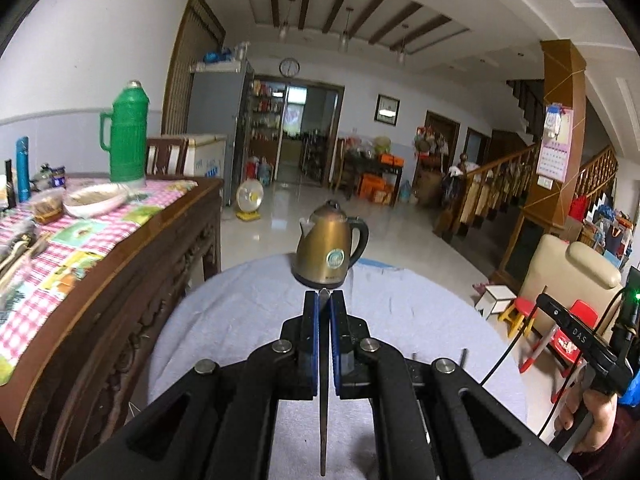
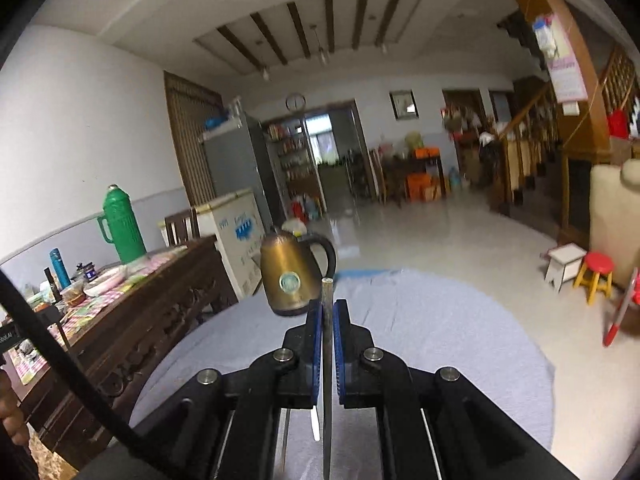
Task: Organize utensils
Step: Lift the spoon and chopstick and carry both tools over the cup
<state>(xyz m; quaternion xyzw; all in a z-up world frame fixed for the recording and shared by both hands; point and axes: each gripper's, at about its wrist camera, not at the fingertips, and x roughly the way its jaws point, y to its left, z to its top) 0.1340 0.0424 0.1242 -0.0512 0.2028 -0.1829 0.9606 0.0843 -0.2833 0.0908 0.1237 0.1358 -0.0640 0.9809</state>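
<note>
- Left gripper (image 1: 324, 300): jaws clenched on a thin dark flat-bladed utensil (image 1: 323, 400). Long axis runs along the fingers; tip just clears the pads, the rest trails back under the gripper body.
- Right gripper (image 2: 328, 308): jaws clenched on a slim grey metal utensil handle (image 2: 327, 340), same alignment. Blunt end pokes out past the pads.
- Both utensils are airborne, above the round tabletop with the pale blue-grey cloth (image 1: 420, 320).
- Brass-coloured electric kettle (image 1: 330, 250) stands dead ahead at the far edge; left looks nearer to it.
- No holder or tray visible, so I can't tell the drop point.
- Likely next: carry, then set down.
</note>
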